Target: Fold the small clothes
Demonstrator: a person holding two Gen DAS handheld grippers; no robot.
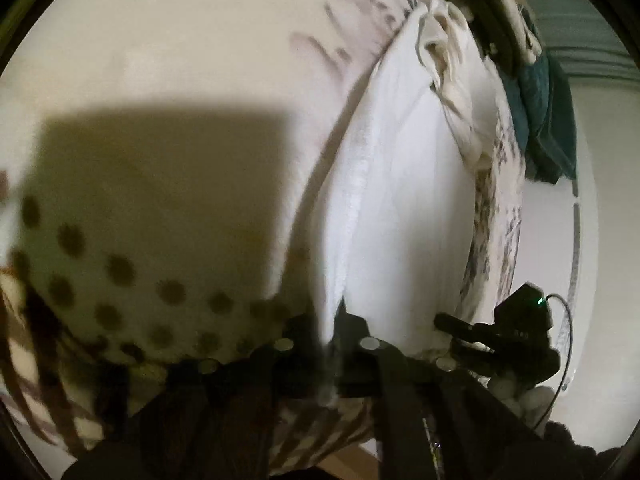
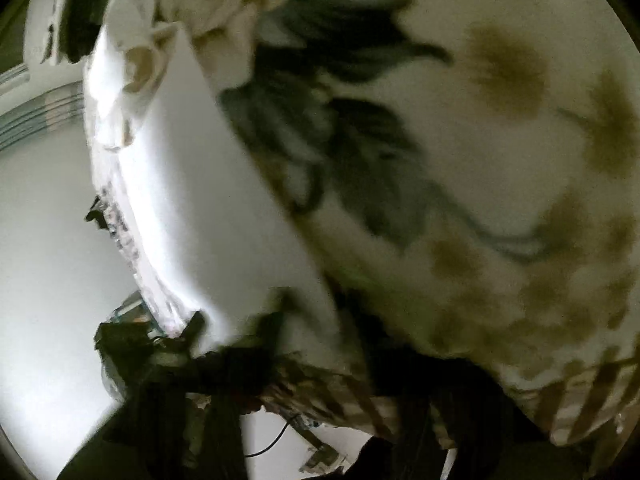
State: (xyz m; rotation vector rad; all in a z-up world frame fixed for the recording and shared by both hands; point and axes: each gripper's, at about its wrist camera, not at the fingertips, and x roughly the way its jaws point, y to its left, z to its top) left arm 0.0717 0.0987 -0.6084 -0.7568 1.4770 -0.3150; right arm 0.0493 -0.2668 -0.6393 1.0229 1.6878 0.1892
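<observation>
A white cloth [image 1: 392, 208] lies stretched on a patterned bedspread [image 1: 168, 60]; it also shows in the right wrist view [image 2: 192, 184]. My left gripper [image 1: 340, 340] is low in its view, its dark fingers pinched on the near edge of the white cloth. My right gripper [image 2: 276, 332] is blurred at the bottom of its view and grips the cloth's near edge too. The right gripper also shows in the left wrist view [image 1: 472, 336], the left gripper in the right wrist view [image 2: 176, 340]. A crumpled cream garment [image 1: 448, 52] lies at the cloth's far end.
The bedspread has brown dots [image 1: 116, 272] and large leaf prints [image 2: 352, 128]. A teal cloth [image 1: 548, 120] hangs at the far right by the bed's edge. White floor [image 1: 560, 240] lies beyond the bed. A big shadow [image 1: 160, 192] falls on the spread.
</observation>
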